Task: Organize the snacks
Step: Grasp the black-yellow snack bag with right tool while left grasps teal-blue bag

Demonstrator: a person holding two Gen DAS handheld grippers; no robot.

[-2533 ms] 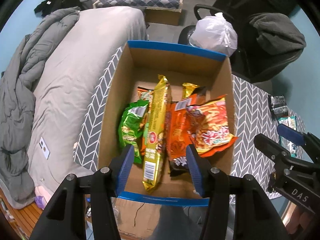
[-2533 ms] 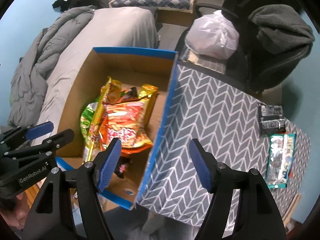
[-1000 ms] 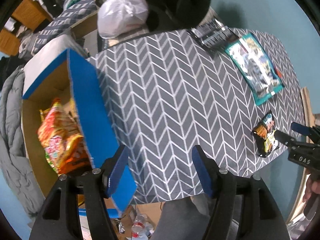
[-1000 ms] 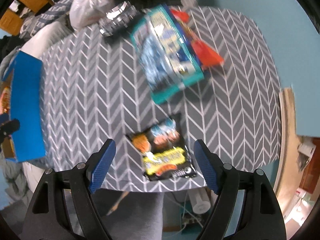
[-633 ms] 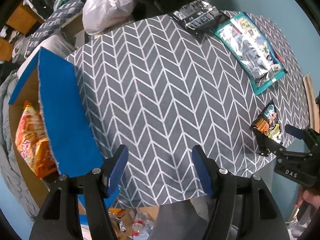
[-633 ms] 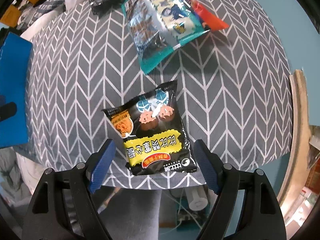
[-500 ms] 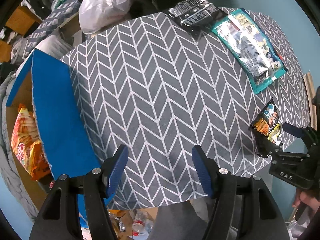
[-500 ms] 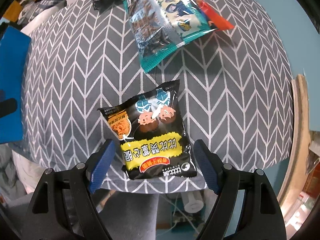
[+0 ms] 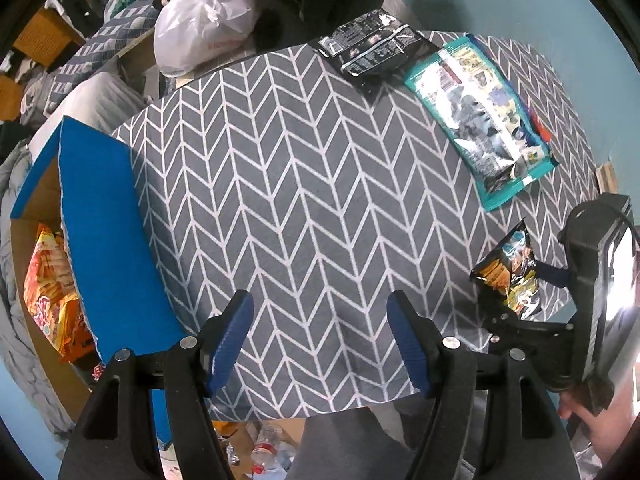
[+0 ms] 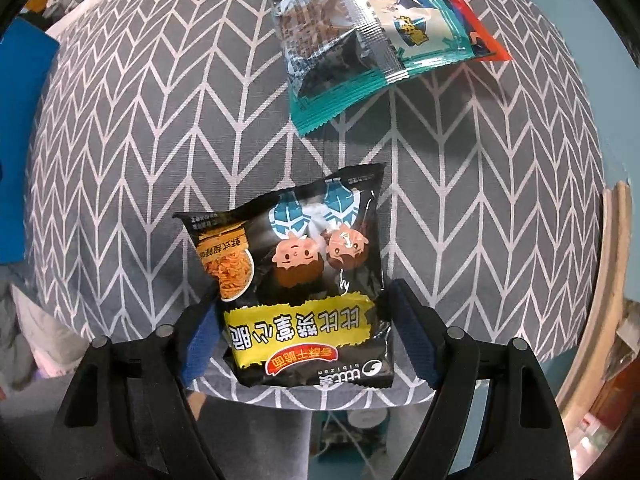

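Note:
A black snack bag with a yellow band [image 10: 304, 280] lies at the near edge of the round table with the grey chevron cloth [image 10: 140, 128]. My right gripper [image 10: 304, 336] is open, one blue finger on each side of the bag's lower half; whether the pads touch it I cannot tell. The bag also shows in the left wrist view [image 9: 508, 276] with the right gripper [image 9: 516, 300] around it. My left gripper [image 9: 320, 340] is open and empty above the table's near edge. A teal bag [image 9: 480, 120], a black pack [image 9: 372, 48] and a cardboard box with blue flaps [image 9: 104, 232] holding orange snacks [image 9: 48, 280] are in view.
A red-orange packet [image 10: 472, 28] lies under the teal bag [image 10: 360, 32]. A white plastic bag [image 9: 204, 36] and a dark chair stand behind the table. A bed with grey bedding is at the far left. Bottles lie on the floor under the table.
Both grippers swung from the box to the table. My right gripper has come down over the black snack bag, so its fingers now flank the bag. My left gripper stayed open.

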